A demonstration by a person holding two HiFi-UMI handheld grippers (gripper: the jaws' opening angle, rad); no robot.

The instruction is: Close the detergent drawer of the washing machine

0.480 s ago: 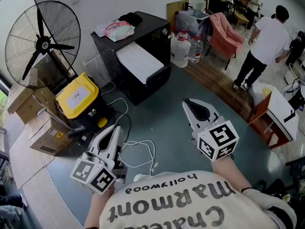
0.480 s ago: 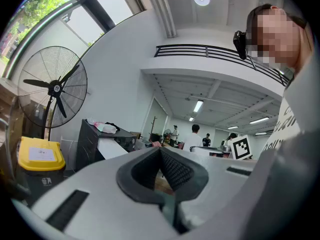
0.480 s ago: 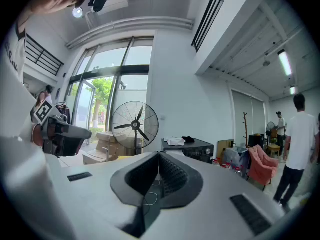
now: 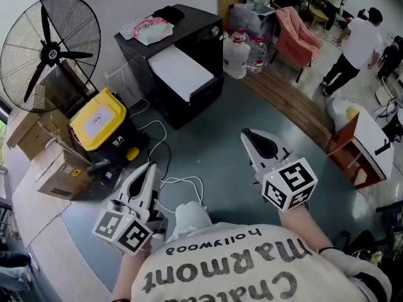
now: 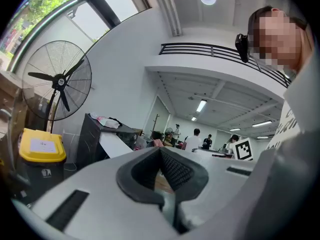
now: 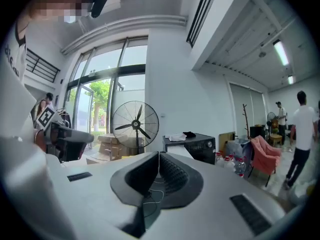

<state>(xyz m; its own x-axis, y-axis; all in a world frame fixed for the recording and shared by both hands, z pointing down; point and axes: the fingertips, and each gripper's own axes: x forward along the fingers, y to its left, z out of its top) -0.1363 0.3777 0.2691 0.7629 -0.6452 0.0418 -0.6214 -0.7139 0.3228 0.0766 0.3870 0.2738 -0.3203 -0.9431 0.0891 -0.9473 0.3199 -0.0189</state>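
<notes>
The black washing machine (image 4: 189,39) stands against the far wall with a white panel (image 4: 179,73) on its front; a packet and a dark cloth lie on top. I cannot make out its detergent drawer from here. It also shows in the left gripper view as a dark washing machine (image 5: 97,136) and in the right gripper view as a dark washing machine (image 6: 197,146). My left gripper (image 4: 150,167) and right gripper (image 4: 247,133) are held level over the grey floor, well short of the machine. Both are shut with nothing between the pads, as the left gripper (image 5: 160,151) and right gripper (image 6: 159,154) show close up.
A big standing fan (image 4: 47,52), a yellow-lidded bin (image 4: 97,121) and cardboard boxes (image 4: 53,168) stand left of the machine. A white cable (image 4: 182,184) lies on the floor ahead. Water bottles (image 4: 242,55), a pink chair (image 4: 296,39), an orange-legged table (image 4: 356,150) and a person (image 4: 352,49) are to the right.
The head view has shifted a little, so the machine and fan sit higher and further left. A white shoe has come into view below. Both grippers keep their places and stay shut.
</notes>
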